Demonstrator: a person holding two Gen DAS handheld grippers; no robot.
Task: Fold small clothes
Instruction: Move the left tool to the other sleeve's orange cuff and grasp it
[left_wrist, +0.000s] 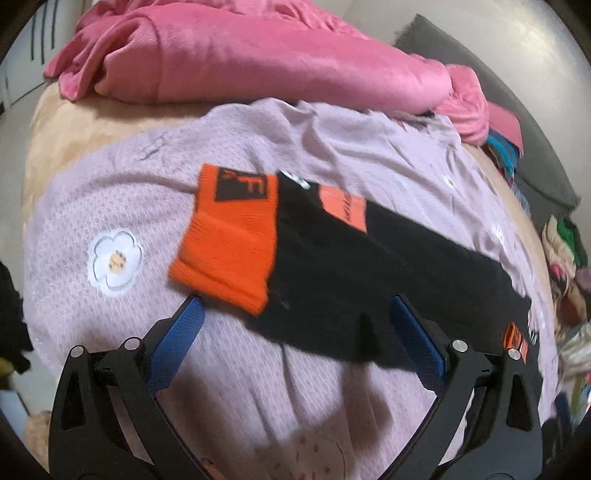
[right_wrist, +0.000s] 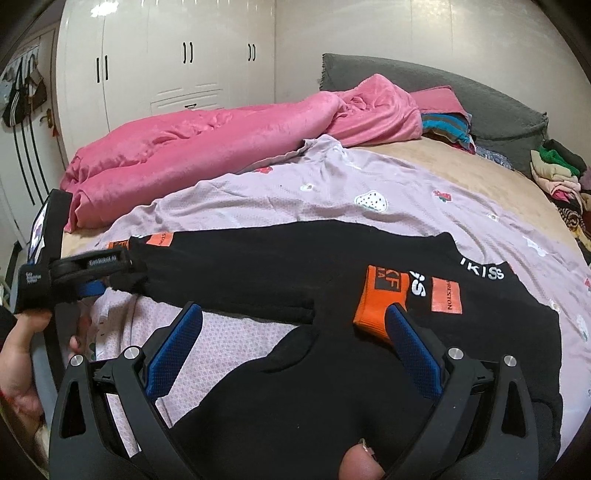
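A black sweatshirt (right_wrist: 295, 266) with orange cuffs and orange patches lies on a lilac cloth (right_wrist: 295, 192) on the bed. In the left wrist view its long sleeve (left_wrist: 369, 273) ends in an orange cuff (left_wrist: 229, 240). My left gripper (left_wrist: 295, 306) is open, its fingers on either side of the sleeve near the cuff; it also shows in the right wrist view (right_wrist: 110, 280) at the sleeve's left end. My right gripper (right_wrist: 293, 314) is open over the sweatshirt's body, its right finger beside the other orange cuff (right_wrist: 380, 295), which lies folded onto the chest.
A pink blanket (right_wrist: 221, 144) is bunched across the far side of the bed. A grey headboard cushion (right_wrist: 461, 96) and piles of clothes (right_wrist: 557, 173) sit at the right. White wardrobes (right_wrist: 166, 66) stand behind the bed.
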